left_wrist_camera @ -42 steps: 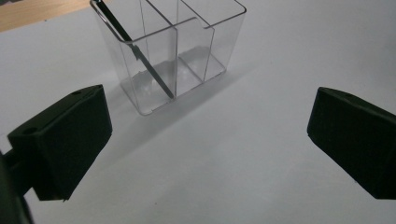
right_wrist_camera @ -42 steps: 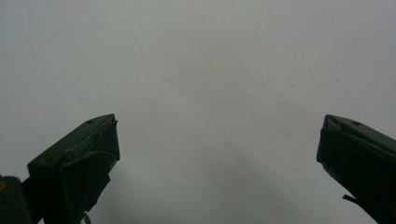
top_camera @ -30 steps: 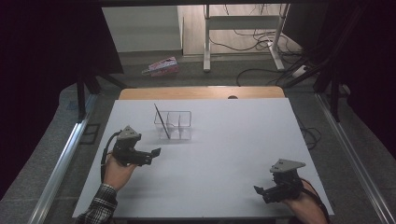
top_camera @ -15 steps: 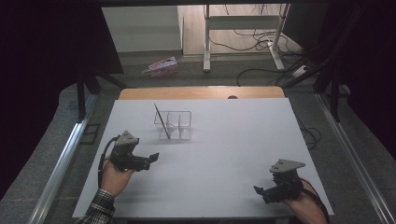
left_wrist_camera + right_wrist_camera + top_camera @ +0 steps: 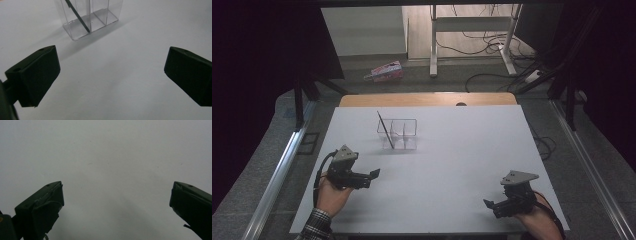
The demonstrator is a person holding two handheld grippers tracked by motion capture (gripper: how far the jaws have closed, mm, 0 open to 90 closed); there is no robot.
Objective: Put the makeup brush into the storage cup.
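Since the earlier frames, the left claw (image 5: 373,176) had drawn back toward the near left of the white desk (image 5: 472,150), away from the one clear plastic three-compartment box (image 5: 398,134). One thin black stick (image 5: 385,130) leaned tilted in that box's left compartment. Both claws gaped wide and held nothing; the right claw (image 5: 488,205) hovered over bare desk near the right corner.

We see a white table (image 5: 452,165), a clear plastic holder (image 5: 402,134) at its twelve o'clock with a dark thin stick (image 5: 385,130). Both grippers are black with grey top plates: left gripper (image 5: 373,175), right gripper (image 5: 488,204). A plaid sleeve (image 5: 316,230) shows at seven o'clock.
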